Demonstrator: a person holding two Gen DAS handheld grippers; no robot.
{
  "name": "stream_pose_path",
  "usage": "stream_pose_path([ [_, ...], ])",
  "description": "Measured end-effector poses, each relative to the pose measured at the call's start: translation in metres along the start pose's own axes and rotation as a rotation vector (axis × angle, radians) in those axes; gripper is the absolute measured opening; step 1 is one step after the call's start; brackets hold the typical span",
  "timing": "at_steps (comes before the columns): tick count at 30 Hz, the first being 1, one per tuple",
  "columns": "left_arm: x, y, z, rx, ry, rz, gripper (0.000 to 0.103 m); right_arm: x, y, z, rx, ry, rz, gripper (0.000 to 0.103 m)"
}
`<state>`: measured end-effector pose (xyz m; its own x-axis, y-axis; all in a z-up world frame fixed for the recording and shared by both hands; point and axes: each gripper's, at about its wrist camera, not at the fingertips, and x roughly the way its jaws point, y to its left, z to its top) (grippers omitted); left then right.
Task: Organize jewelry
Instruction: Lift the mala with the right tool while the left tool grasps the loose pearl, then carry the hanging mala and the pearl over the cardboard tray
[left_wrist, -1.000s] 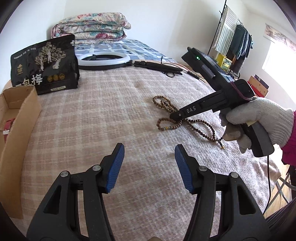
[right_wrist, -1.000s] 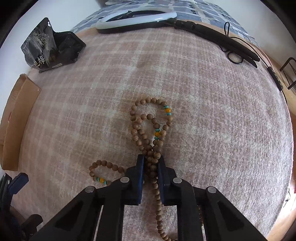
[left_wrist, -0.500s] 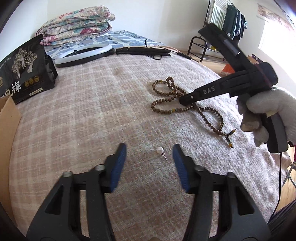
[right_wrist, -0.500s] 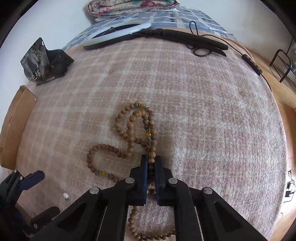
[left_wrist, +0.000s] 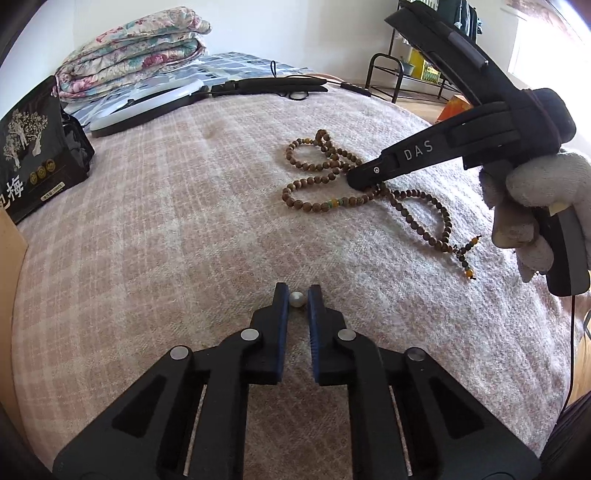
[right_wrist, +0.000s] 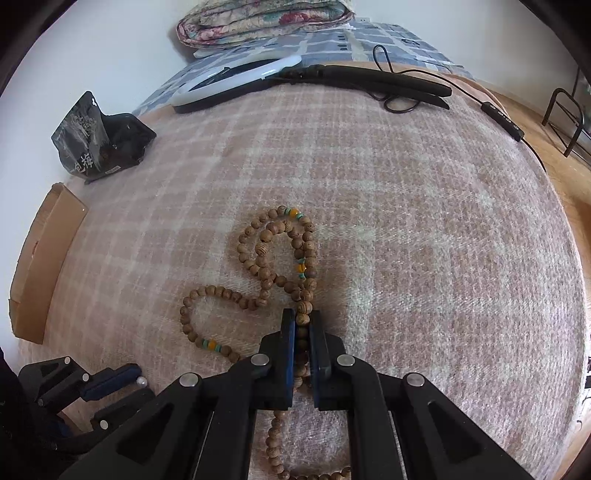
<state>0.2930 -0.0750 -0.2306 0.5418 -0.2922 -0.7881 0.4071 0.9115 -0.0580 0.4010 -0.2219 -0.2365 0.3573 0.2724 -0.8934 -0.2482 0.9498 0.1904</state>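
Two grips are in play at once. From the left wrist view, the left gripper (left_wrist: 297, 301) has just been closing, and its blue fingers (left_wrist: 281, 314) stand narrow with the pearl earring (left_wrist: 297, 299) pinched between the tips, low on the blanket (left_wrist: 166, 229) of the bed; so small a piece needs the very tips to catch it. Ahead and to the right, a gloved hand (left_wrist: 532, 206) holds the right gripper (left_wrist: 364, 181) nose-down onto the wooden bead necklace (left_wrist: 325, 173), which lies in loose loops. Behind lie a black snack bag (left_wrist: 37, 147), a ring light (left_wrist: 147, 107) and folded quilts (left_wrist: 133, 55); none stands in the way.

From the right wrist view, the right gripper's fingers (right_wrist: 288, 332) are clamped on a strand of the necklace, near the middle of its length, probably so the loops lift together. The strand trails forward and back under the gripper, so it may drag or tangle. A cardboard box (right_wrist: 40, 266) waits at the left edge, likely where the pieces go.
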Motion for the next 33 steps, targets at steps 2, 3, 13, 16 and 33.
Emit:
stream_pose_path([
  [2,-0.001,0.0,0.0,-0.005,-0.007,-0.007,0.008,-0.001,0.0,0.0,0.012,-0.005,0.019,0.004],
  [3,-0.002,0.002,0.0,-0.012,-0.009,-0.013,0.008,-0.002,0.001,0.0,0.016,-0.007,0.023,0.004],
  [13,-0.018,0.005,-0.001,-0.028,-0.045,-0.007,0.008,-0.014,0.012,0.005,0.02,-0.045,0.053,0.004],
  [16,-0.025,0.007,0.001,-0.029,-0.058,-0.005,0.008,-0.021,0.016,0.006,0.014,-0.062,0.059,0.004],
  [33,-0.1,0.024,0.014,-0.074,-0.163,0.01,0.008,-0.088,0.04,0.01,0.013,-0.187,0.1,0.004],
])
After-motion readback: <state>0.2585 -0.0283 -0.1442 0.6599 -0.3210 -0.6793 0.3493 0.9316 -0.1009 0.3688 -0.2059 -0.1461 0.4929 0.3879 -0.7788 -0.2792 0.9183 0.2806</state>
